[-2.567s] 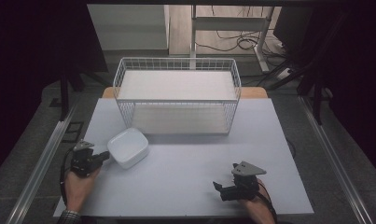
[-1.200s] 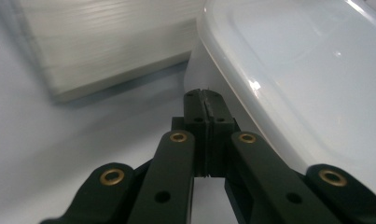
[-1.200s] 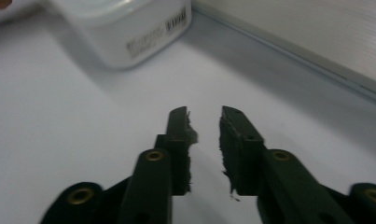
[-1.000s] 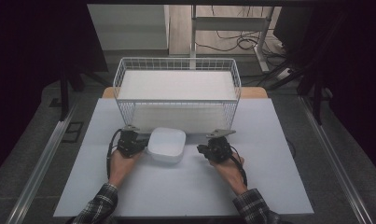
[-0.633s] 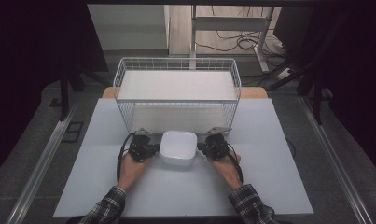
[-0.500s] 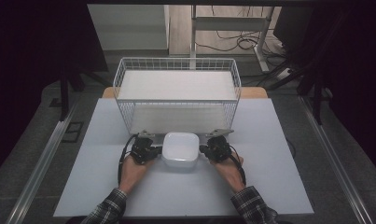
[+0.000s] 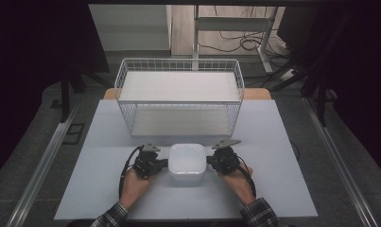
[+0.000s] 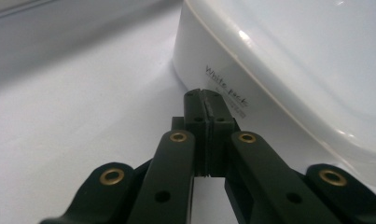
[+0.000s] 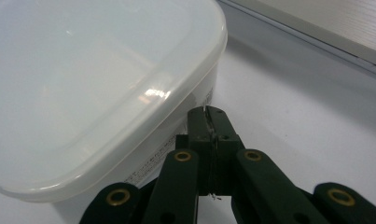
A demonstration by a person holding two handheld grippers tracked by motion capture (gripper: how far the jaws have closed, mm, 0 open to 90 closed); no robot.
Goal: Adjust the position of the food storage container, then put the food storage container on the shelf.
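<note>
- High view: one white lidded box [image 7: 187, 163] sits lid-up on the bench [image 7: 282, 156], roughly midway between the left and right edges and nearer the near edge than the far one.
- Its outline is a rounded near-square with no clear long axis; its sides run square with the bench edges.
- Count: one box, one wire basket [image 7: 179, 97], two claws, two hands.
- The basket stands behind the box toward the far edge, its long axis running left to right, apart from the box.
- The left claw [image 7: 162, 163] points right at the box's left side, and the right claw [image 7: 210, 162] points left at its right side, so the box lies between the two.
- The left hand [image 7: 134, 185] and right hand [image 7: 237, 178] reach in from the near edge.
- Left gripper view: the left claw [image 8: 205, 103] has its jaws pressed together with nothing between them, the tip at or just short of the box [image 8: 288, 56] wall, below the lid rim and beside a small printed label [image 8: 226, 89].
- Right gripper view: the right claw [image 9: 209, 122] is likewise closed on nothing, its tip against or just beside the box [image 9: 92, 84] wall near a corner, under the lid's overhang.
- Whether either tip truly touches the wall cannot be told.
</note>
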